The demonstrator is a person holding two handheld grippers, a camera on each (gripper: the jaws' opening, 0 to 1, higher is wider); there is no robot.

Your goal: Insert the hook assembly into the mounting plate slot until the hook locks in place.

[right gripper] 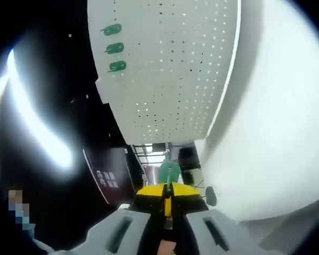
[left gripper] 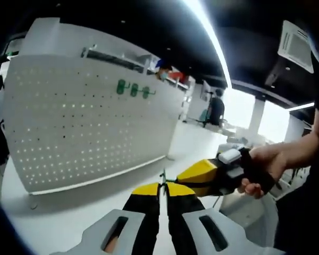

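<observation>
Hook (right gripper: pixel 170 172), green plastic, sits pinched in your right tongs (right gripper: pixel 167 204); left tongs (left gripper: pixel 162 197) nip its wire. Aim squarely ahead at the white perforated pegboard (right gripper: pixel 170 69), well apart.

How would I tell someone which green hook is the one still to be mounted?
Start at the big white pegboard standing on the white table. Three green hooks already hang in a row near its top. The one to mount is away from the board, the green hook pinched at the yellow tips of the right gripper.
</observation>
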